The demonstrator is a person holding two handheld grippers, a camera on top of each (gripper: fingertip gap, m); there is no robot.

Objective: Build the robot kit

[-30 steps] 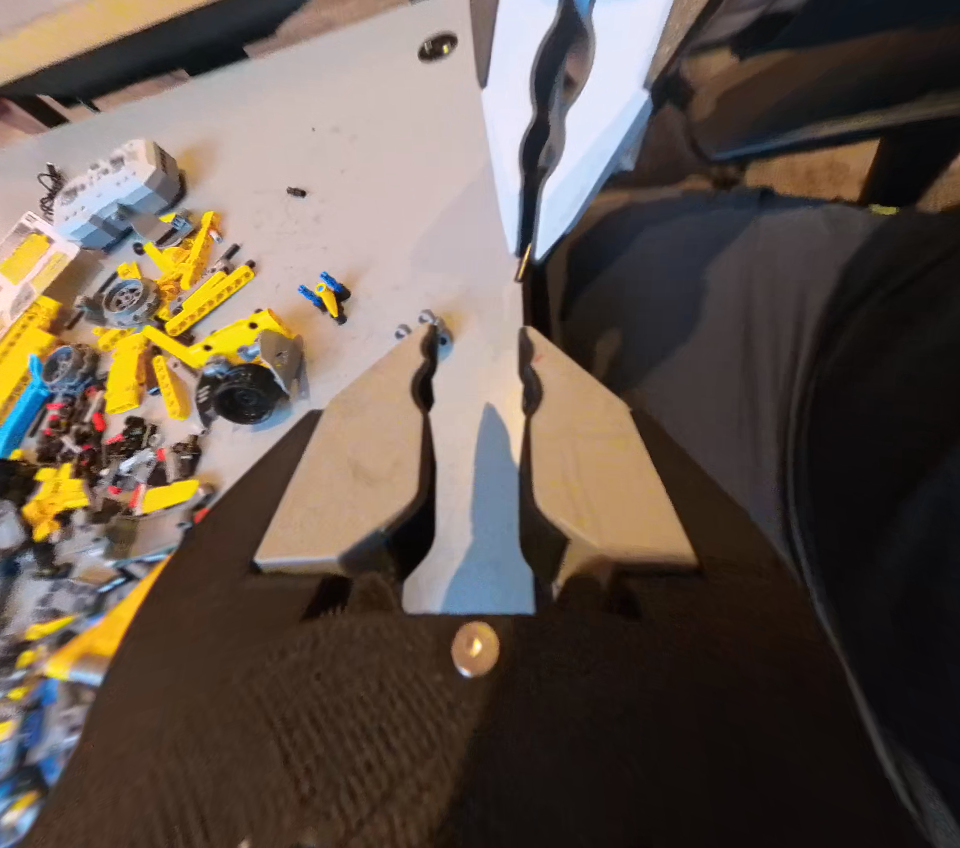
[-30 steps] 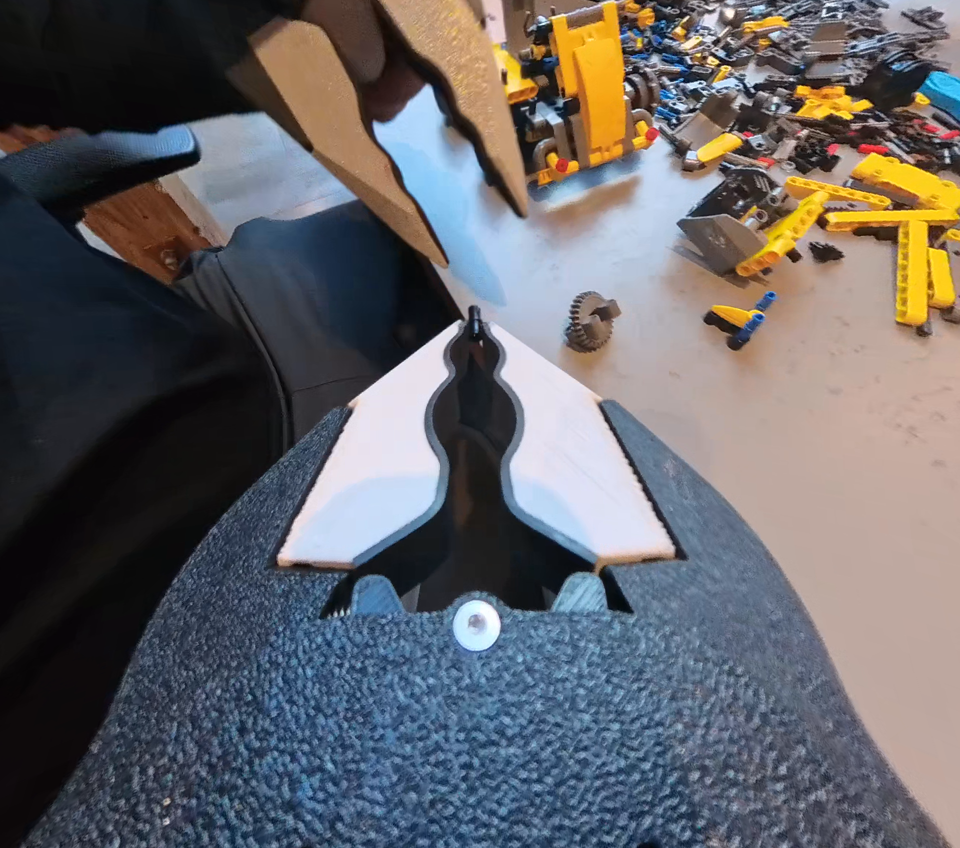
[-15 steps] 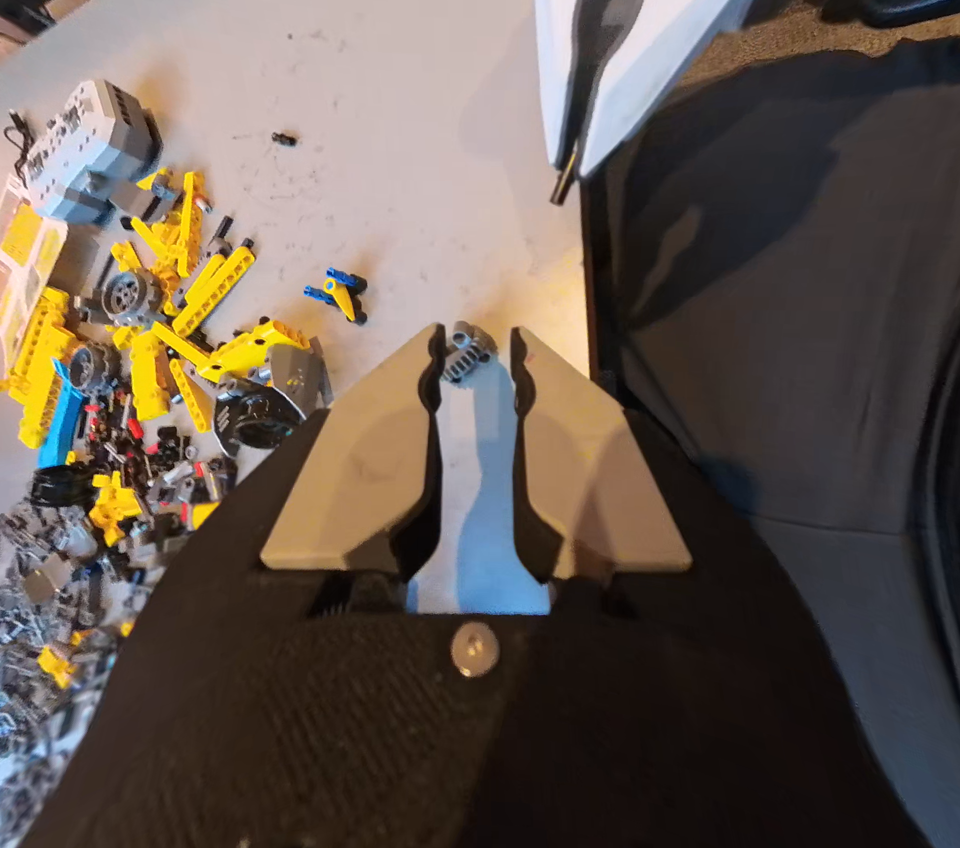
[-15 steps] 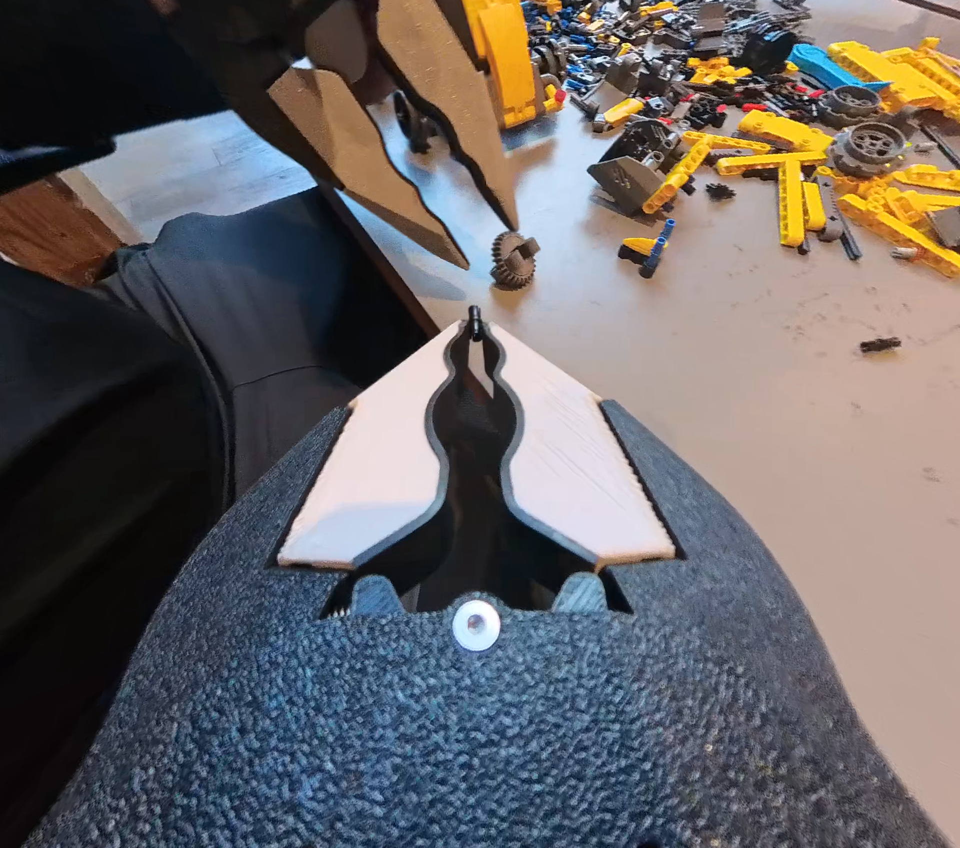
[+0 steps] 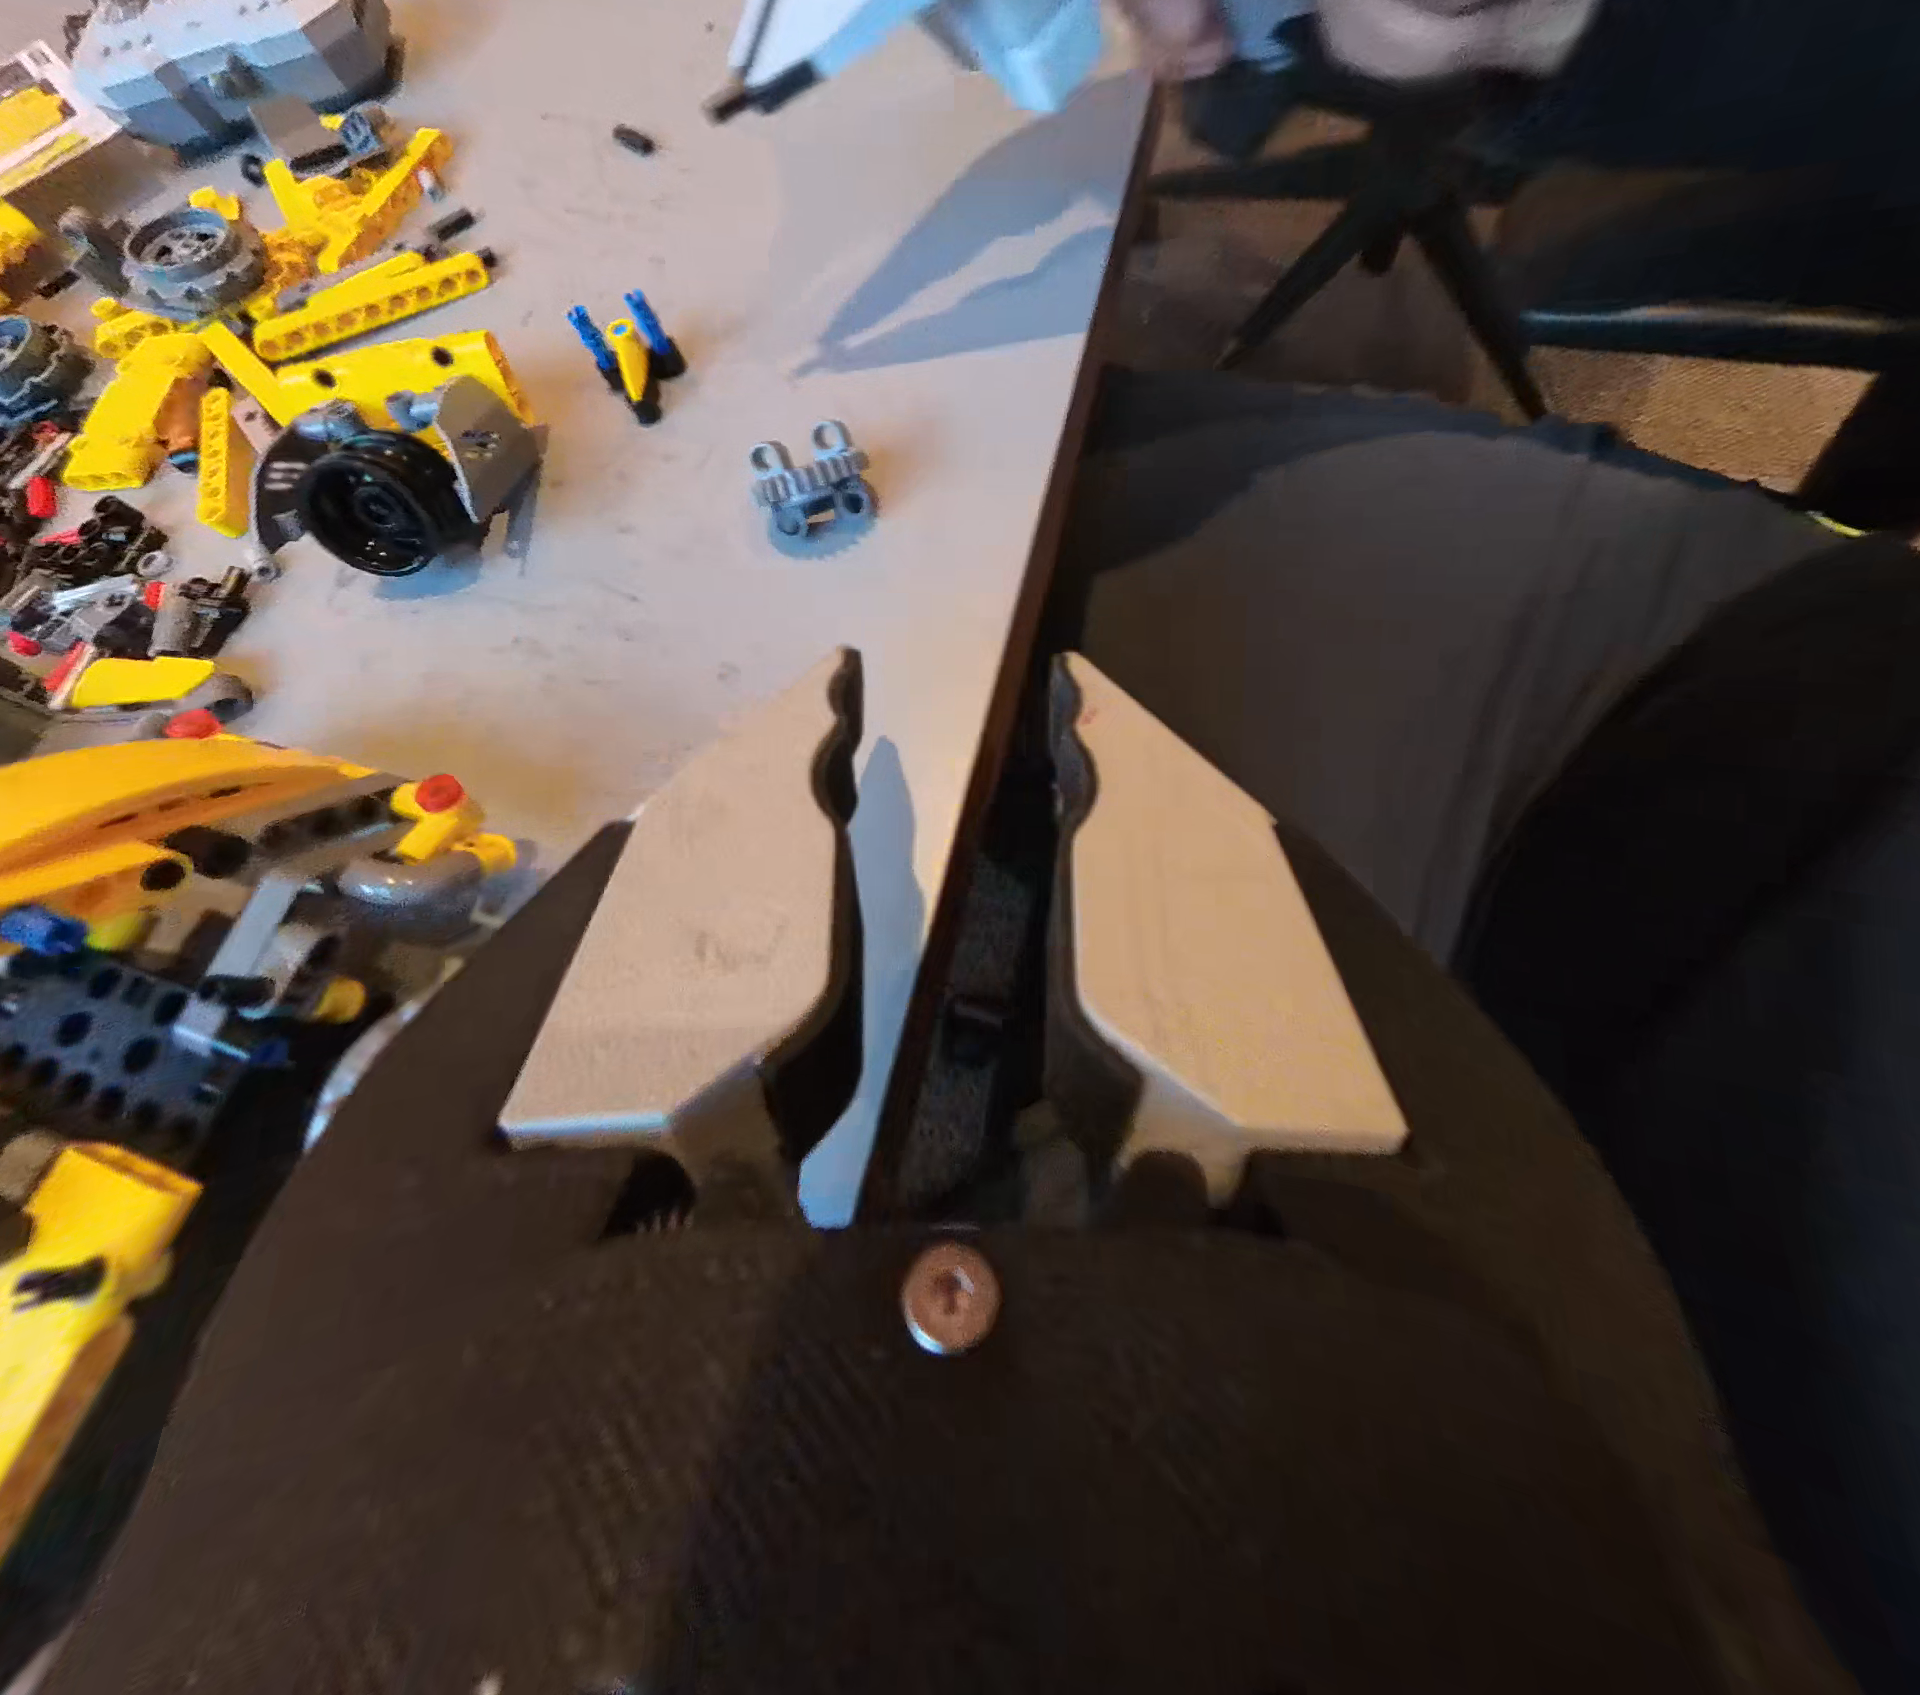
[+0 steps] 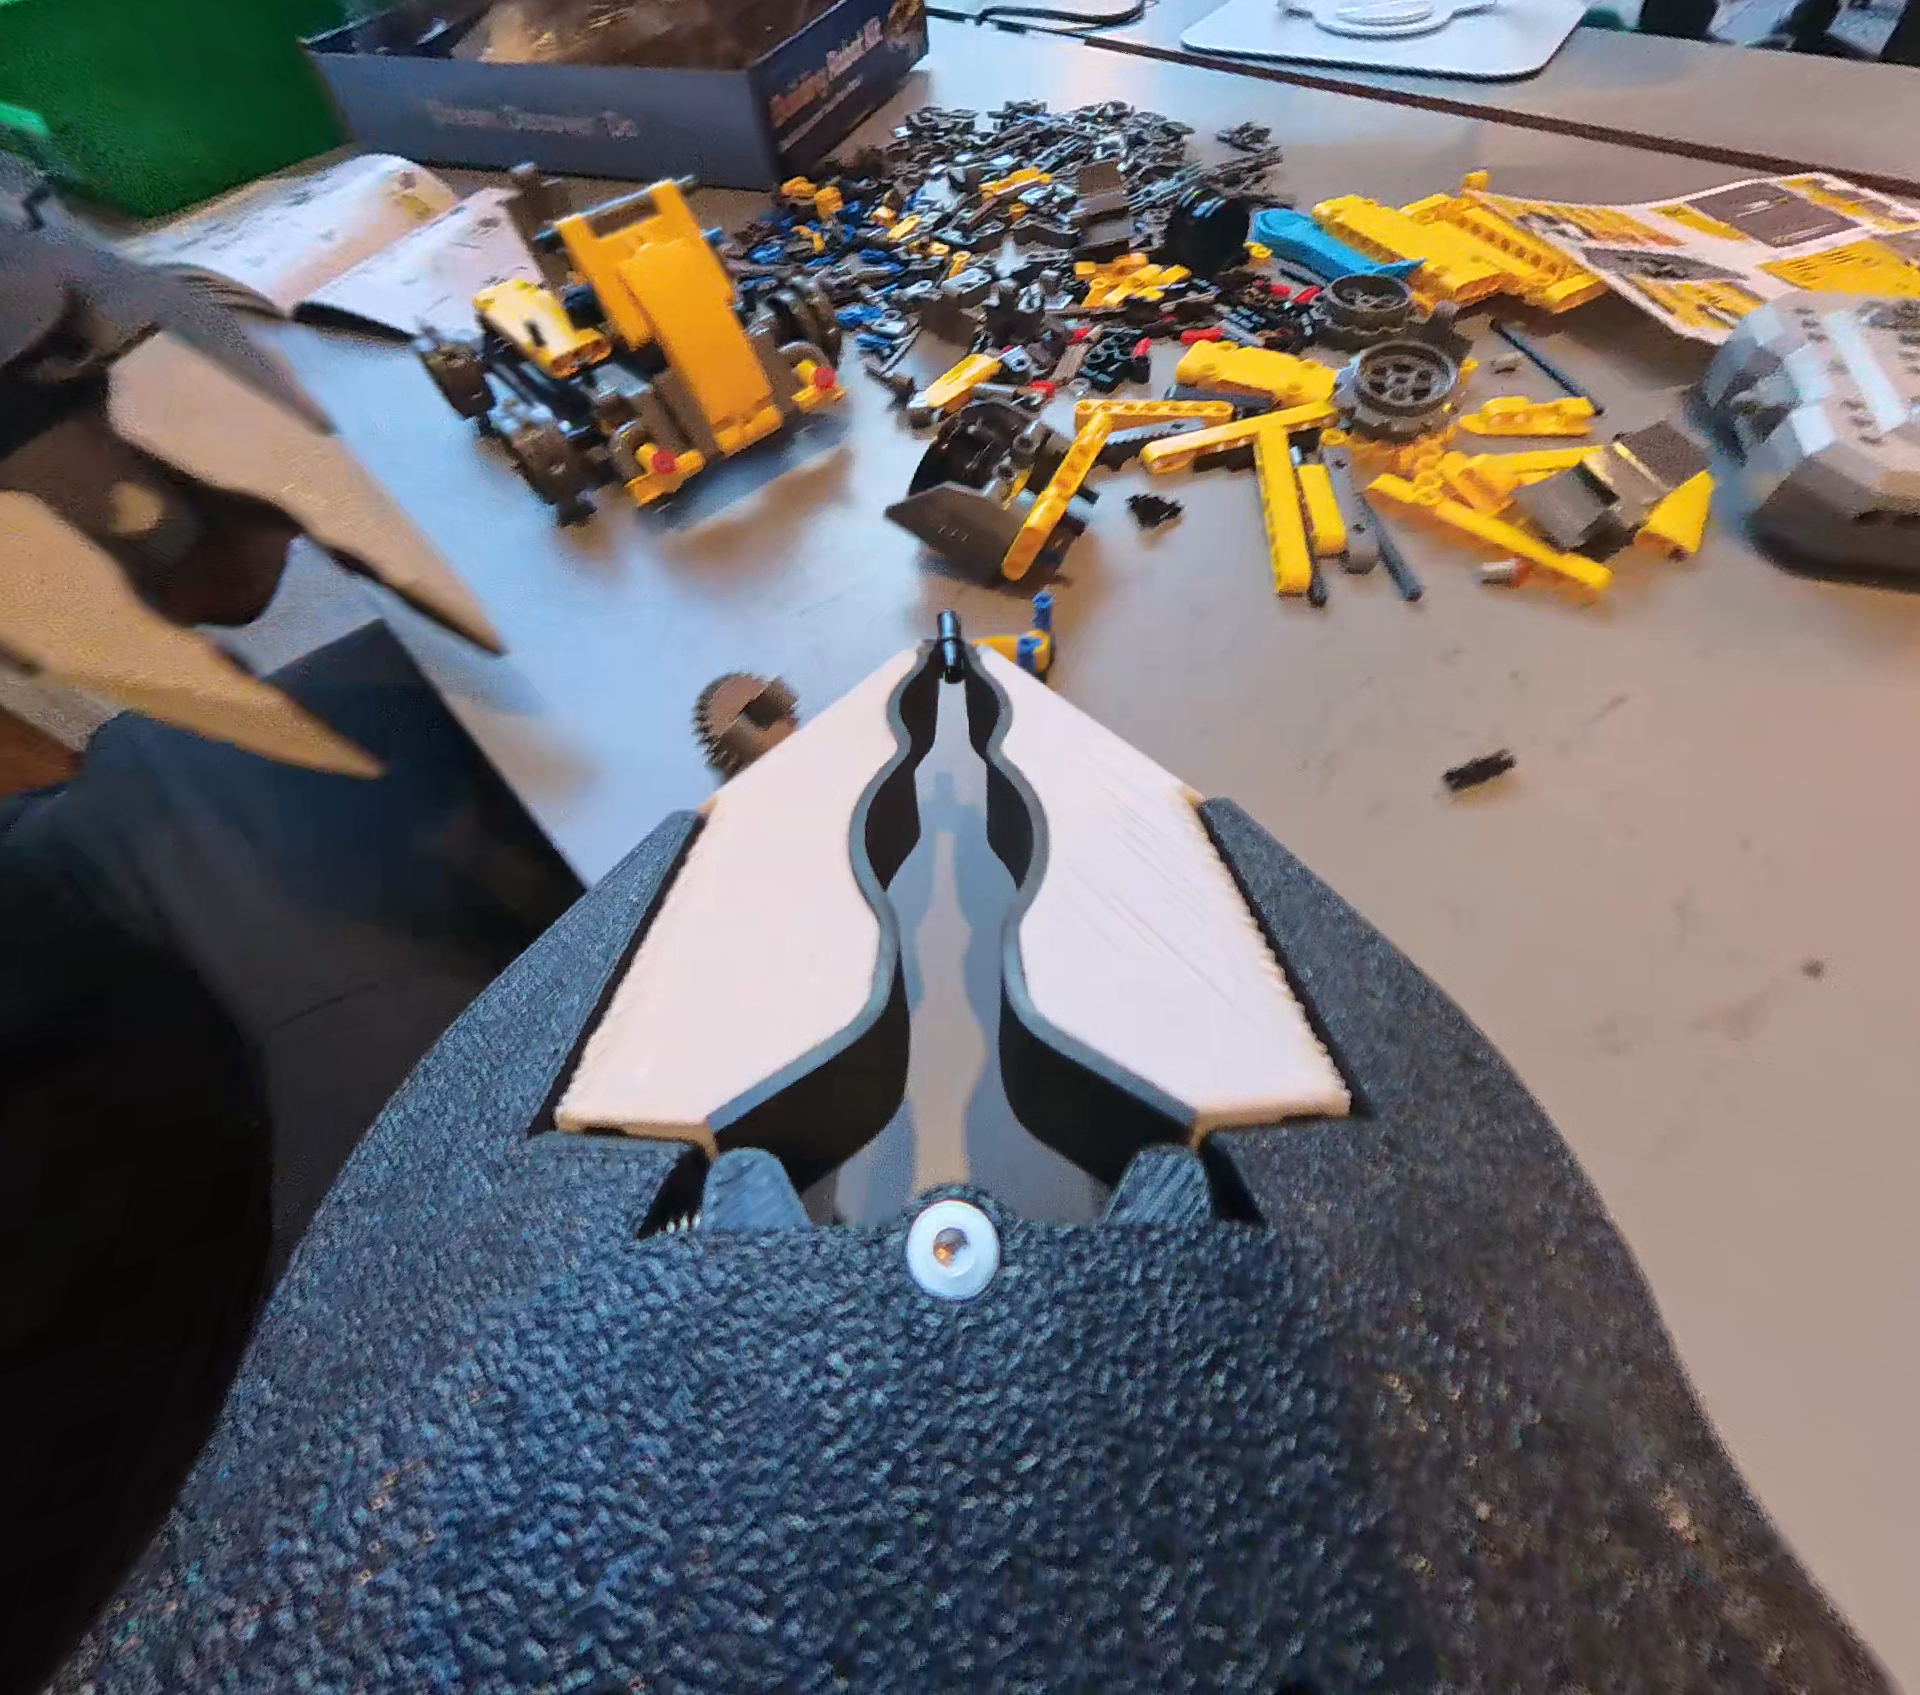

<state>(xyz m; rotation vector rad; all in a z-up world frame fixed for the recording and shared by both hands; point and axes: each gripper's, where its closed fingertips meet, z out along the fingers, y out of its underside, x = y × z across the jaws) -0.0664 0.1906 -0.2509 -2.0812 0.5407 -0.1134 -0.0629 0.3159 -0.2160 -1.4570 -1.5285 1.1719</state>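
Observation:
My right gripper (image 6: 948,671) is shut on a small black pin (image 6: 948,639) that sticks out past its white fingertips, held above the grey table (image 6: 1558,970). In the left wrist view the same pin (image 5: 753,99) hangs over the table's far part. My left gripper (image 5: 956,669) is open and empty, straddling the table's near edge (image 5: 1081,440). A grey gear piece (image 5: 816,487) lies on the table ahead of it, apart from the fingers. It also shows in the right wrist view (image 6: 743,715), left of my right fingers.
A small yellow-and-blue piece (image 5: 629,352) and a loose black pin (image 6: 1477,770) lie nearby. A part-built yellow vehicle (image 6: 644,367), a heap of loose parts (image 6: 1091,263), a grey hub block (image 6: 1829,430), a dark box (image 6: 623,97) and booklets lie farther back. My hands' fingertips stand some 15 cm from each other. My left gripper's tips are some 5 cm from the grey gear piece (image 5: 816,487). My right wrist view (image 6: 705,708) looks at it from another angle.
My left gripper has pulled back from the gear piece to the table edge and opened wider. My right gripper has moved out over the table with the pin.

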